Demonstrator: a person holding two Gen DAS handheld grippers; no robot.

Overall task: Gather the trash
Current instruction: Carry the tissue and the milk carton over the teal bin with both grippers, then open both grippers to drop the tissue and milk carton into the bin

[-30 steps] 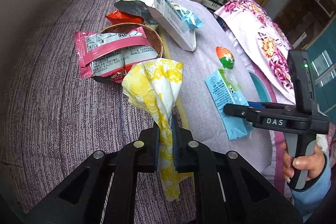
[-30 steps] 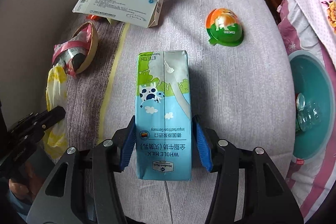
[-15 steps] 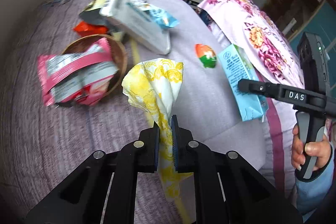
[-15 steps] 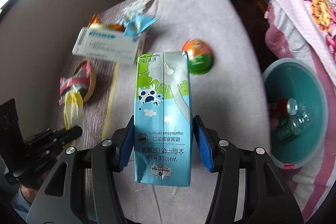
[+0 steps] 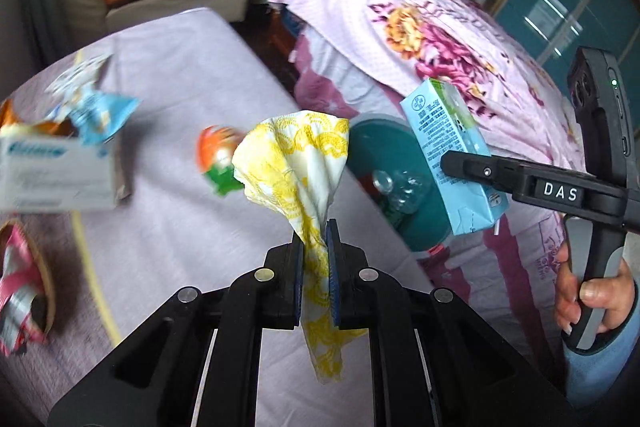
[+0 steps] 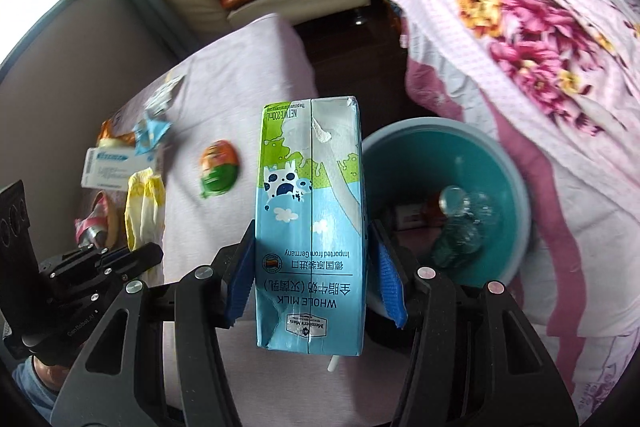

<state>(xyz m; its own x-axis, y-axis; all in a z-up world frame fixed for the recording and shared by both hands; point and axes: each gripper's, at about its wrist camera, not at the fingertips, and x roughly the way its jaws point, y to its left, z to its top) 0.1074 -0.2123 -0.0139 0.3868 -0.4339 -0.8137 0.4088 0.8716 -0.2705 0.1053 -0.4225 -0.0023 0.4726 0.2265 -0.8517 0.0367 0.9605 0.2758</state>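
Note:
My left gripper (image 5: 316, 251) is shut on a yellow-and-white crumpled napkin (image 5: 298, 163) and holds it above the table's right edge. My right gripper (image 6: 312, 259) is shut on a blue milk carton (image 6: 310, 223), held in the air beside the teal bin (image 6: 508, 163). The carton (image 5: 448, 143) and the bin (image 5: 368, 143) also show in the left wrist view. The bin stands on the floor and holds a crushed clear plastic bottle (image 6: 464, 223). The napkin shows in the right wrist view (image 6: 144, 203).
On the purple-clothed table (image 5: 180, 187) lie an orange-and-green cup (image 5: 218, 157), a white medicine box (image 5: 56, 175), a blue wrapper (image 5: 100, 111) and a pink wrapper in a brown bowl (image 5: 20, 291). A floral cloth (image 6: 520, 7) hangs behind the bin.
Both grippers have lifted and swung right, toward the teal bin. The milk carton has left the table and now hangs beside the bin; the napkin moved right with the left gripper.

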